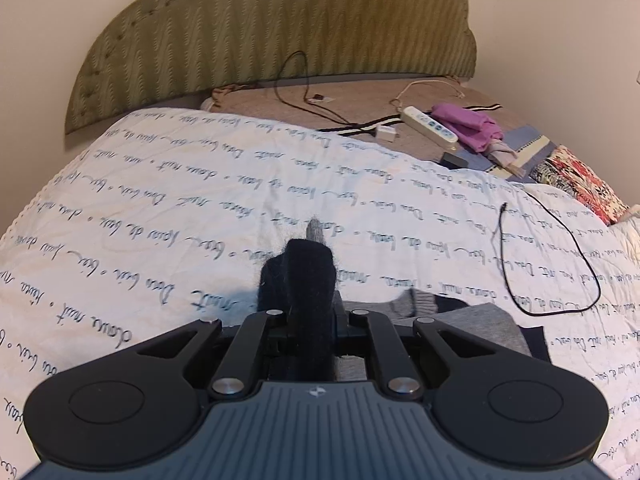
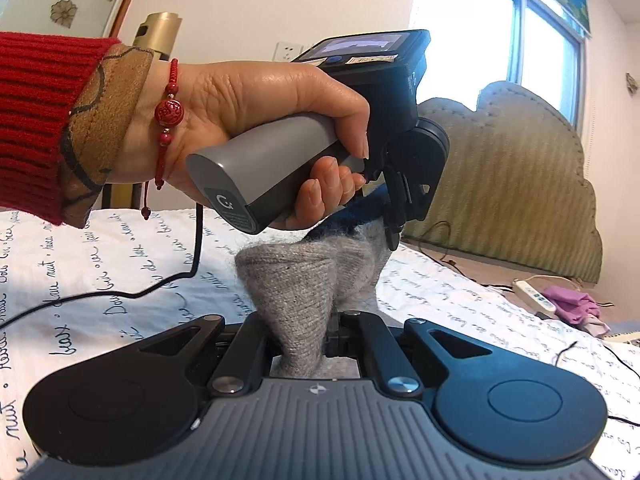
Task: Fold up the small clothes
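Note:
A fuzzy knitted sock, grey with a dark navy end, is stretched between both grippers above the bed. My left gripper (image 1: 308,320) is shut on the sock's dark navy end (image 1: 300,276), which hides the fingertips. My right gripper (image 2: 308,336) is shut on the sock's grey end (image 2: 292,296). In the right wrist view the left gripper (image 2: 394,216), held by a hand with a red bracelet, pinches the navy part just beyond. More grey and dark clothes (image 1: 480,328) lie on the quilt under the left gripper.
A white quilt with script writing (image 1: 180,208) covers the bed. A green padded headboard (image 1: 280,32) stands behind. A black cable (image 1: 560,256), a power strip (image 1: 430,124), a purple cloth (image 1: 476,128) and a floral item (image 1: 580,184) lie at the right.

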The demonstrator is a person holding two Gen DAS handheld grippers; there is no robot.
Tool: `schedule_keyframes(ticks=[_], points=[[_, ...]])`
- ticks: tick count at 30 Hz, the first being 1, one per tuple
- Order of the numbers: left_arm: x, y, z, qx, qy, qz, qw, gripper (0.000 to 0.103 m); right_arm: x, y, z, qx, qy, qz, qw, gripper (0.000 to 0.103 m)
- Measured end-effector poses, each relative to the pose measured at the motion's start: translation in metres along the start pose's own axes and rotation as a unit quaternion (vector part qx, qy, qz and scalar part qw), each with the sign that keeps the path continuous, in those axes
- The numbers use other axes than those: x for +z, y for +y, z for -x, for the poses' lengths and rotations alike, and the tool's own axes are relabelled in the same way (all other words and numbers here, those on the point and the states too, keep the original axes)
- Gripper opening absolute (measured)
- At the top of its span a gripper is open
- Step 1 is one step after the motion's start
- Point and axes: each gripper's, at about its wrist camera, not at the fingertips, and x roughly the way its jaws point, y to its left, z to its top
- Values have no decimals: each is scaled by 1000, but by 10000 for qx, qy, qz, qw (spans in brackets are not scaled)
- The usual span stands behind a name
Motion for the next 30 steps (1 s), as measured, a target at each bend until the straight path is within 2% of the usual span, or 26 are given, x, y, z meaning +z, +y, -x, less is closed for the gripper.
schedule_keyframes(ticks=[17,30], points=[[-5,-93,-6,-247,-8,-526,9983,10,-19,-47,33,-502,-18,-202,9985,7],[-18,-147,-29,-359,204,-787,9960,10,-41,-79,50,-784,111,-532,9954,7]])
